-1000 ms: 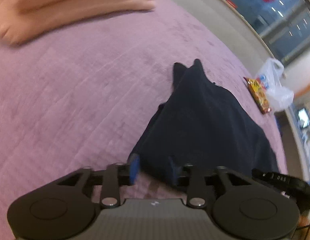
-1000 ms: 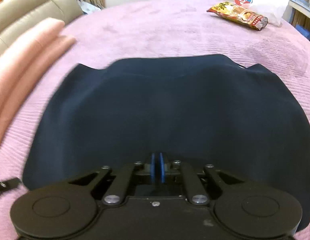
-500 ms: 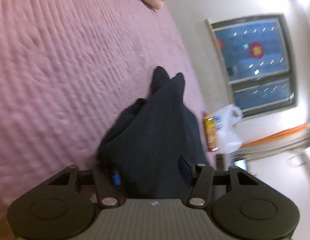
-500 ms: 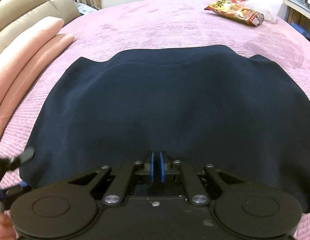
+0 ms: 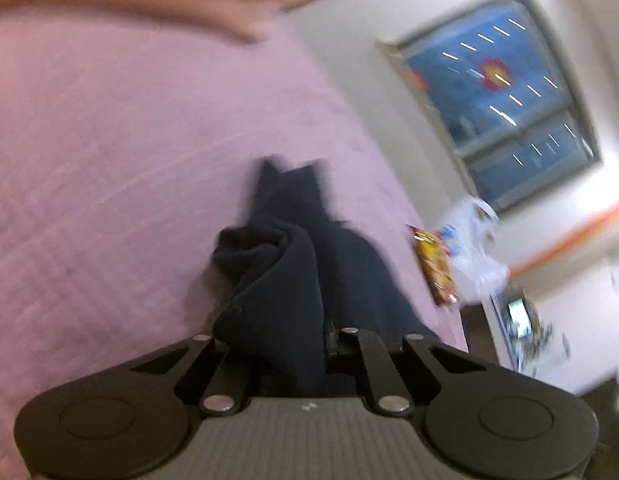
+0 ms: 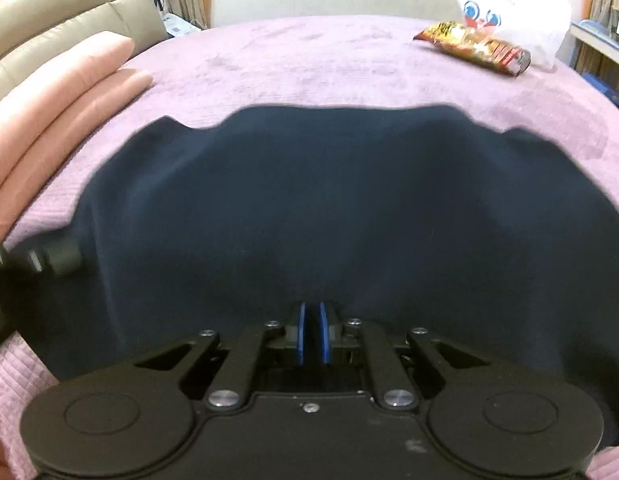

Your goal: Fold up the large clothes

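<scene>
A large navy garment (image 6: 349, 200) lies spread on the purple bedspread (image 6: 309, 52). My right gripper (image 6: 312, 316) sits at its near edge, blue pads nearly together, and folds in the cloth run toward them. In the left wrist view the same garment (image 5: 293, 280) is seen edge-on, bunched into a thick fold. My left gripper (image 5: 309, 336) is closing its jaws on that fold, and the cloth fills the gap and hides the pads. A black knob of the left tool (image 6: 61, 258) shows at the garment's left side in the right wrist view.
Folded pink bedding (image 6: 49, 96) lies along the left of the bed by a beige headboard (image 6: 61, 16). A snack packet (image 6: 475, 46) and a white plastic bag (image 6: 509, 4) sit at the far right corner. A window (image 5: 501, 100) is beyond the bed.
My left jaws, wide apart around the garment's side edge before, have come together on it, and that edge is now bunched up. The left tool has swung in towards the garment.
</scene>
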The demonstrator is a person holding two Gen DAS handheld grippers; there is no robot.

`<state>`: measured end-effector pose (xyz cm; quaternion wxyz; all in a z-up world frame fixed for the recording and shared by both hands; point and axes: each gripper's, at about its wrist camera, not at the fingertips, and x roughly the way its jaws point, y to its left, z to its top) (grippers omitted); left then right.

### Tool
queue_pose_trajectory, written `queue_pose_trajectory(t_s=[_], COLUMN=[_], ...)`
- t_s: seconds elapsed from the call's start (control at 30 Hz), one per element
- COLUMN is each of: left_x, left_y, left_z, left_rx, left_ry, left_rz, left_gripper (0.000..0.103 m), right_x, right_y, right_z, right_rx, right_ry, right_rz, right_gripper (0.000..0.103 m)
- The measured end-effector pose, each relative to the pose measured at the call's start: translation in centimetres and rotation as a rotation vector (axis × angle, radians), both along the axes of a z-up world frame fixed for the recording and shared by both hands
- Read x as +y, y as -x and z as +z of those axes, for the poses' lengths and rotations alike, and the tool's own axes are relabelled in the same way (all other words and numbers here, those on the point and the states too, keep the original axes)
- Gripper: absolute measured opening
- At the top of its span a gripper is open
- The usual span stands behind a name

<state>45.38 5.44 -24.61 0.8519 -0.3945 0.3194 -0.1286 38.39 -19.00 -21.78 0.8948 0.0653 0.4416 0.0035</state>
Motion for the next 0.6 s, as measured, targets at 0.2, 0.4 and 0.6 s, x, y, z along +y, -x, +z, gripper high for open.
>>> queue_pose_trajectory(t_s=[0.2, 0.4, 0.6], left_x=[-8.4, -17.0, -24.6], left_y=[-0.5, 0.8, 2.4], left_z=[7.8, 10.8, 10.2], left_rx=[-0.241, -0.36, -0.371], left_ry=[-0.136, -0.112, -0.107], left_rz=[-0.271, -0.528, -0.737], left_gripper=[0.01, 0.01, 0.01], right_x=[-2.6, -8.1, -18.0], right_y=[0.4, 1.2, 6.0], right_z=[-0.6, 0.0, 5.0], right_rx=[0.004, 0.022, -0.102], right_ry=[-0.185, -0.394, -0.255], right_rz=[-0.067, -0.134, -0.319], right_gripper=[0.009, 0.007, 0.014])
